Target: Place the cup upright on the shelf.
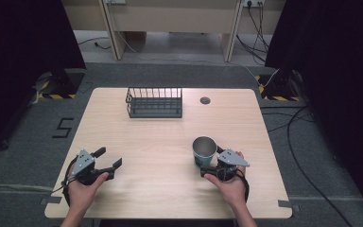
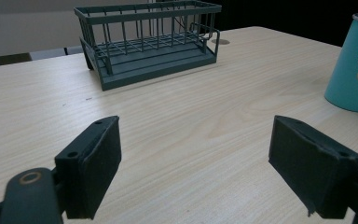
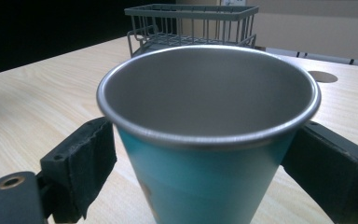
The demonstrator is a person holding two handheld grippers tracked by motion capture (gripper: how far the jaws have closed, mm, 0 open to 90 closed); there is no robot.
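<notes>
A teal metal cup (image 1: pixel 204 147) with a cartoon print stands upright on the wooden table (image 1: pixel 160 142), right of the middle. My right gripper (image 1: pixel 211 160) reaches it from the near side. In the right gripper view the cup (image 3: pixel 205 186) stands between the two black pads (image 3: pixel 86 163) of the right gripper (image 3: pixel 205 154). The pads sit close beside its wall without visibly pressing on it. My left gripper (image 1: pixel 108 158) rests at the near left, open, with nothing between its jaws. In the left gripper view the left gripper (image 2: pixel 198 140) faces bare table, with the cup (image 2: pixel 354 65) off to the right.
A dark grey wire rack (image 1: pixel 154 102) stands empty at the far middle of the table, and it is also visible as the rack (image 2: pixel 149 46) and the rack (image 3: pixel 191 23). A round cable hole (image 1: pixel 205 100) lies right of it. Black curtains flank the table and cables run on the floor.
</notes>
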